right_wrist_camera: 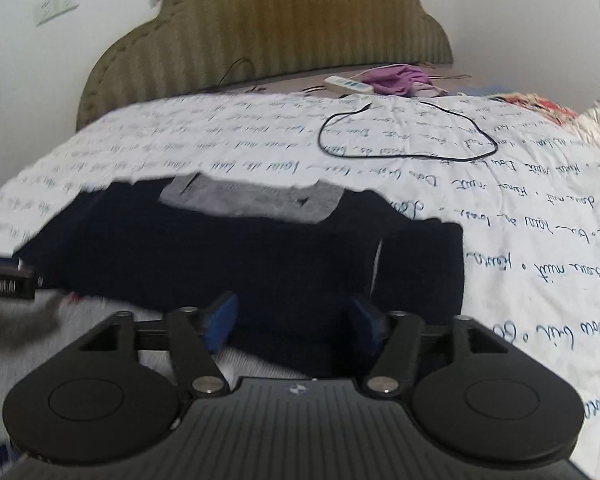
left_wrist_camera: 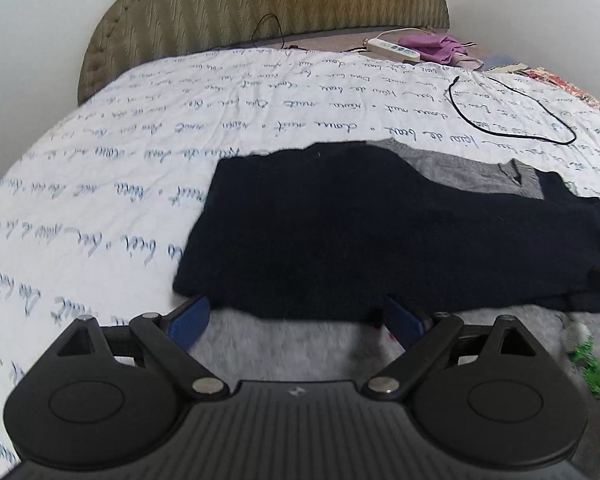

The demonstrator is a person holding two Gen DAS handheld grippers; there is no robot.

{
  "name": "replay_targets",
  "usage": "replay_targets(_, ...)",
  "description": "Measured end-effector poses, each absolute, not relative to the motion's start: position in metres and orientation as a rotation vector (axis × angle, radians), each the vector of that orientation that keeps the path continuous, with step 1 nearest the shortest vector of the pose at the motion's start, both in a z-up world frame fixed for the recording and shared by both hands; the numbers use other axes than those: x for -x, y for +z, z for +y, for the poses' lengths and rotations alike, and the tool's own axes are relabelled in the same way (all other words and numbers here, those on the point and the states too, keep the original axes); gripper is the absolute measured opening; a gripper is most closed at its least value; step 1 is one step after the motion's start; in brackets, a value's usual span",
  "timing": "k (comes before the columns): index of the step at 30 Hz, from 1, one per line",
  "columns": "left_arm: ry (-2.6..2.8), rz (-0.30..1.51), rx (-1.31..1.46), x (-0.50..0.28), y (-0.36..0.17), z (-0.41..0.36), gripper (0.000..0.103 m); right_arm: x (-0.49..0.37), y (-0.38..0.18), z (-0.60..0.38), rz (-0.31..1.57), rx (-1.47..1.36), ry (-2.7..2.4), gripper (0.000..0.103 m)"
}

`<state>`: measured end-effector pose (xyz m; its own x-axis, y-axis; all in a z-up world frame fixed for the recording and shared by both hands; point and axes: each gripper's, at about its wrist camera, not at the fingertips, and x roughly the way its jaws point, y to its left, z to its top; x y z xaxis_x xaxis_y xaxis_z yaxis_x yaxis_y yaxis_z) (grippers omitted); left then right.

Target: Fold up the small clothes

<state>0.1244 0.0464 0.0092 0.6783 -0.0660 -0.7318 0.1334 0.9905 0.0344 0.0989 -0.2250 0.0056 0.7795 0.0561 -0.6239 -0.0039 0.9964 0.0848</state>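
A dark navy garment [left_wrist_camera: 380, 224] lies flat on the white bedspread with script print [left_wrist_camera: 140, 152]. A grey knit part [left_wrist_camera: 460, 172] shows at its far side. My left gripper [left_wrist_camera: 296, 316] is open wide at the garment's near left edge, and its blue pads [left_wrist_camera: 190, 322] hold nothing. In the right wrist view the navy garment [right_wrist_camera: 240, 248] and its grey part [right_wrist_camera: 252, 198] lie just ahead. My right gripper [right_wrist_camera: 294, 322] is open over the garment's near edge. The cloth runs between its blue pads [right_wrist_camera: 222, 320], which do not press on it.
A black cable [left_wrist_camera: 512, 120] [right_wrist_camera: 404, 136] loops on the bedspread beyond the garment. A white power strip [left_wrist_camera: 392, 48] and a purple cloth [left_wrist_camera: 440, 46] lie by the olive headboard [left_wrist_camera: 260, 8]. A grey fuzzy blanket [left_wrist_camera: 300, 344] lies under the grippers. Patterned bedding [right_wrist_camera: 540, 108] is at the right.
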Motion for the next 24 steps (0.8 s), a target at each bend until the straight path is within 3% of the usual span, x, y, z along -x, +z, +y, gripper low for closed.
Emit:
replay_targets(5, -0.135, 0.829, -0.095, -0.102, 0.007, 0.045, 0.094, -0.071, 0.005, -0.215, 0.693, -0.101, 0.064, 0.073)
replay_targets(17, -0.148, 0.836, -0.090, -0.050, 0.004, 0.055, 0.094, -0.006, 0.021, -0.192, 0.651, -0.107, 0.106, 0.092)
replay_targets(24, -0.141, 0.829, -0.093, -0.028, 0.006, 0.062, 0.094, 0.026, 0.026, -0.187, 0.654, -0.149, 0.115, 0.093)
